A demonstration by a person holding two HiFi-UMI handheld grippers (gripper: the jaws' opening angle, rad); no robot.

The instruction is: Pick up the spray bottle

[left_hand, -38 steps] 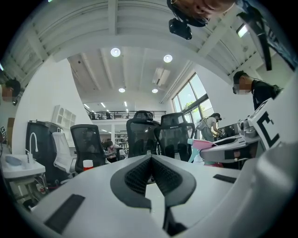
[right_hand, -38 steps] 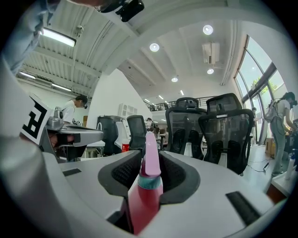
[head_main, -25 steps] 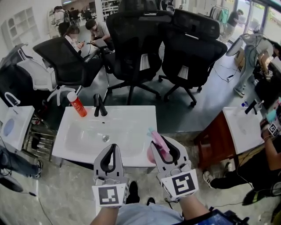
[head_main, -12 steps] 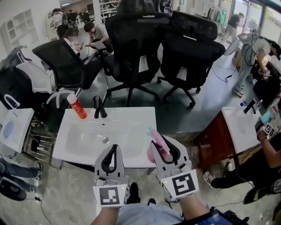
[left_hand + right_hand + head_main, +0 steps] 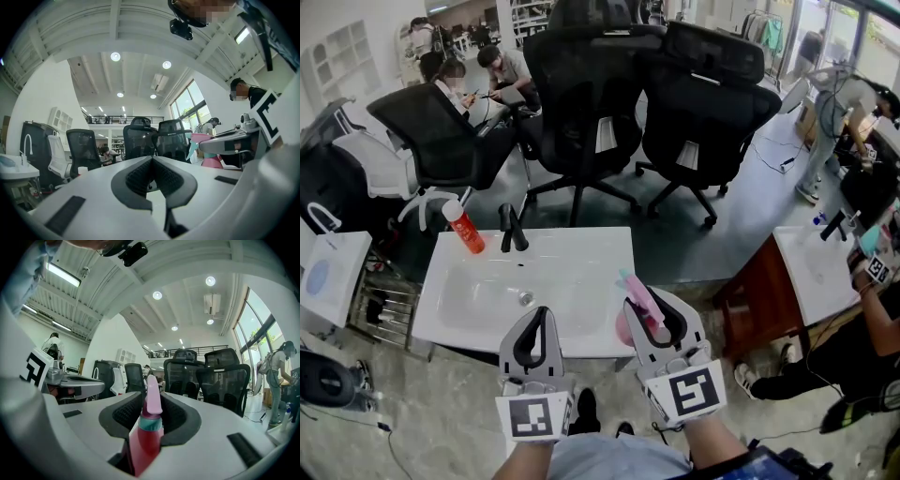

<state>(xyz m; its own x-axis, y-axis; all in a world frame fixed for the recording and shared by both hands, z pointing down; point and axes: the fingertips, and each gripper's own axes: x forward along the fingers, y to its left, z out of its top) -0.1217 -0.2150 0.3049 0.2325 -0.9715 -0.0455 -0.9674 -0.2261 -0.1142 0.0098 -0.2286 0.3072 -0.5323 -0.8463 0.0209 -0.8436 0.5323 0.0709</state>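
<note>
Fisheye view along the left hand-held gripper (image 5: 152,158), its two grey jaws pressed together at lower centre with nothing between them. Black office chairs (image 5: 140,139) stand mid-frame. At the right edge, the right hand-held gripper (image 5: 205,148) carries a pink spray bottle (image 5: 212,161). Round ceiling lights (image 5: 115,56) glow above.

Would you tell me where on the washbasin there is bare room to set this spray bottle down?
The flat right part of the washbasin top, between the bowl and the right edge, is bare; so is the back ledge right of the black faucet. The back left corner is crowded by the red bottle.
</note>
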